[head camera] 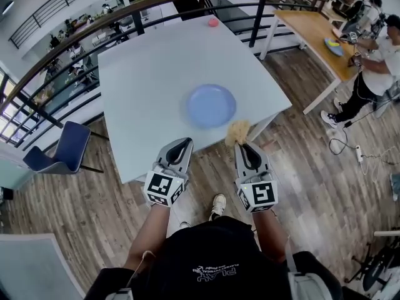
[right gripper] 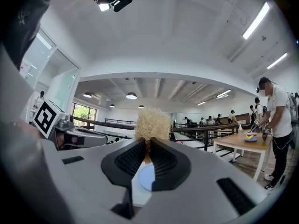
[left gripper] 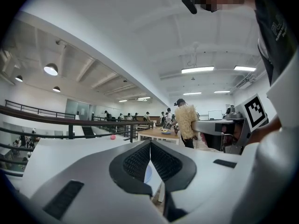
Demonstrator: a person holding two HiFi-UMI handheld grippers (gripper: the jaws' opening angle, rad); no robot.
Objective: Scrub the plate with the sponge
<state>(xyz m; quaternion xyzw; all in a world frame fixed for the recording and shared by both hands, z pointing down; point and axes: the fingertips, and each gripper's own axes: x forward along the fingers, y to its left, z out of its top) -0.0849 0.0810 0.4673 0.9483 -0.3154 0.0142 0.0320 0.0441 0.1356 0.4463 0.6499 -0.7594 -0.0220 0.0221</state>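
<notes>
1. At the near side of a white tabletop [head camera: 150,67], a pale blue plate [head camera: 211,105] lies flat.
2. Just short of the tabletop's near edge, above a wood floor [head camera: 325,186], the left hand-held gripper [head camera: 181,145] points level toward the plate, its jaws pressed together and holding nothing.
3. Beside it, the right hand-held gripper [head camera: 242,145] pinches a tan, fibrous sponge [head camera: 238,131]. The tuft juts past the jaw tips, near the plate's front rim but apart from it.
4. A small pink ball [head camera: 213,22] sits at the tabletop's far edge, well apart from the plate.
5. A blue chair [head camera: 62,149] stands on the floor left of the tabletop.
</notes>
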